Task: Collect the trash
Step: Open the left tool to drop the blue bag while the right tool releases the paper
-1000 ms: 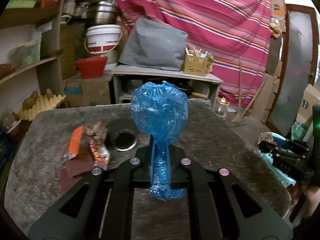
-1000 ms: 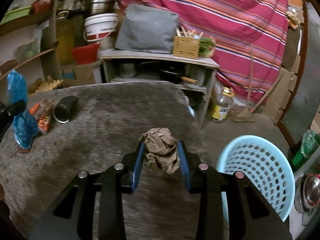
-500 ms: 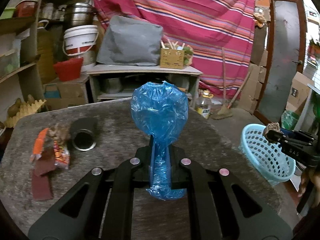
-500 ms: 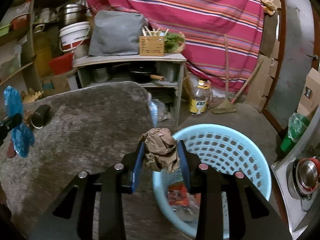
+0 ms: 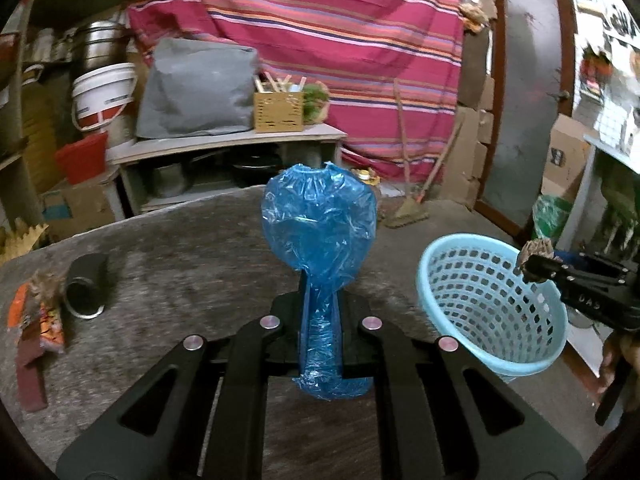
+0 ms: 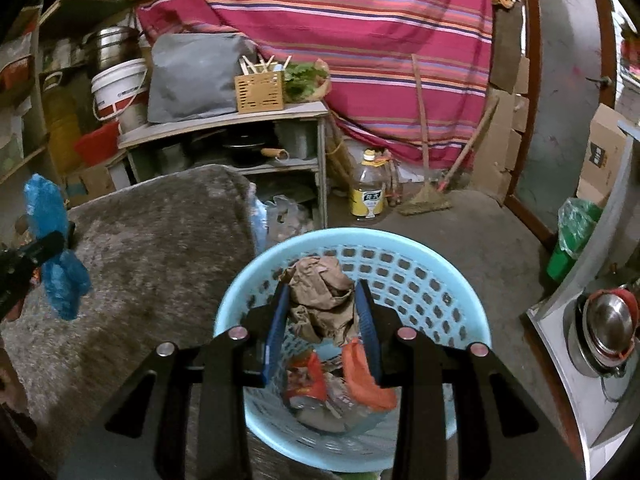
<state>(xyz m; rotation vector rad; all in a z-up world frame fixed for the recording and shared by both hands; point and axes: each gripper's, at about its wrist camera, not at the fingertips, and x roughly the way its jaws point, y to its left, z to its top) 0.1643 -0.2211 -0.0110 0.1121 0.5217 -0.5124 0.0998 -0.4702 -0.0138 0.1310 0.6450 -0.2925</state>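
My left gripper [image 5: 320, 300] is shut on a crumpled blue plastic bag [image 5: 320, 224] and holds it above the grey table [image 5: 180, 248]. My right gripper [image 6: 322, 300] is shut on a crumpled brown paper wad [image 6: 320, 292] and holds it over the light blue basket [image 6: 452, 292], which has red and orange wrappers [image 6: 360, 380] inside. In the left wrist view the basket [image 5: 480, 300] stands beyond the table's right edge, with the right gripper [image 5: 536, 264] above its rim. The blue bag also shows at the left of the right wrist view [image 6: 56, 248].
On the table's left lie a black cup on its side [image 5: 86, 284], orange wrappers [image 5: 44, 320] and a dark red strip [image 5: 30, 376]. Behind stand a shelf unit [image 6: 240, 128], an oil bottle [image 6: 368, 196], a broom [image 6: 428, 196] and a striped curtain [image 5: 340, 40].
Both grippers have swung to the right. The right gripper has carried the paper wad off the table to above the basket. The left one still grips the blue bag.
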